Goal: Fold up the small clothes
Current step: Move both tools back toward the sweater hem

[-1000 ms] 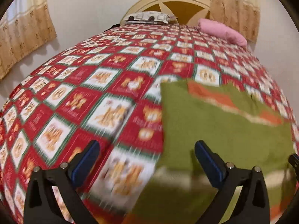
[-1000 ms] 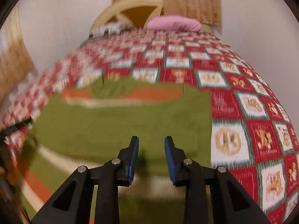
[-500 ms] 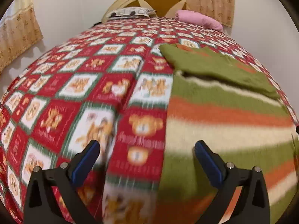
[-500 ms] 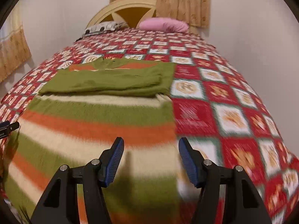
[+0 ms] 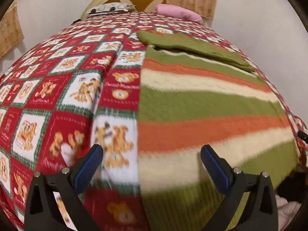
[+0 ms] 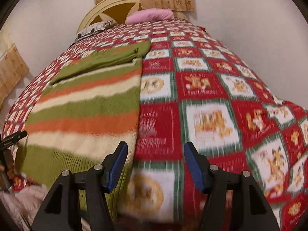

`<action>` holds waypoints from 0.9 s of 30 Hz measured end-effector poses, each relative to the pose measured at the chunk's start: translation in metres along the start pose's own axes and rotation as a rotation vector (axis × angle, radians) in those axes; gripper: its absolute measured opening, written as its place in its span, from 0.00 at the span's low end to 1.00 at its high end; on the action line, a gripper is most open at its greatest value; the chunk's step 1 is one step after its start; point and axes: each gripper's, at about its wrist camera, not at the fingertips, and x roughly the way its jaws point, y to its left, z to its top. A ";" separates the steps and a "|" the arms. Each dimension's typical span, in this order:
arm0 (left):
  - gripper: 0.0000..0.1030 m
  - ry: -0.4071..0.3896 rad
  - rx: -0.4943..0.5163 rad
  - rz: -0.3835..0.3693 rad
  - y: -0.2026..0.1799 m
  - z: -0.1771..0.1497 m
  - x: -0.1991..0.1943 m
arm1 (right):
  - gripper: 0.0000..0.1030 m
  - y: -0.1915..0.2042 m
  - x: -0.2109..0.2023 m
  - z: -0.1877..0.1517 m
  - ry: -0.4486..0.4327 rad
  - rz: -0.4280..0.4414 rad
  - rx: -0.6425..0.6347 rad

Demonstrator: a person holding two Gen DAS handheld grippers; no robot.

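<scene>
A striped sweater [image 5: 202,104] in green, orange and cream lies flat on the bed, with its far part folded over as a plain green band [image 5: 192,45]. My left gripper [image 5: 152,161] is open and empty, low over the sweater's near left edge. My right gripper [image 6: 155,161] is open and empty, over the sweater's [image 6: 84,111] near right edge, where it meets the quilt. The folded band [image 6: 107,60] lies at the far end. The tip of the other gripper [image 6: 13,137] shows at the left.
The bed has a red, white and green bear-pattern quilt [image 5: 63,88] [image 6: 221,100]. A pink pillow [image 5: 177,14] [image 6: 152,15], a patterned pillow [image 5: 109,8] and a cream headboard [image 6: 113,9] are at the far end. Curtains and white walls surround it. Pale cloth [image 6: 13,202] lies below the near edge.
Both grippers have pulled back towards the near edge of the bed, away from the folded green band. The right gripper opened wide. The striped lower part of the sweater came into view.
</scene>
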 end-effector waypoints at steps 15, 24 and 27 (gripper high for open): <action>0.96 0.061 -0.053 -0.065 -0.005 -0.038 -0.011 | 0.60 0.045 0.006 -0.040 0.102 0.069 -0.175; 0.96 0.080 -0.012 0.018 -0.011 -0.043 -0.016 | 0.51 0.054 0.006 -0.043 0.102 0.113 -0.181; 0.96 0.104 -0.016 0.049 -0.013 -0.041 -0.016 | 0.51 0.055 0.006 -0.043 0.101 0.122 -0.179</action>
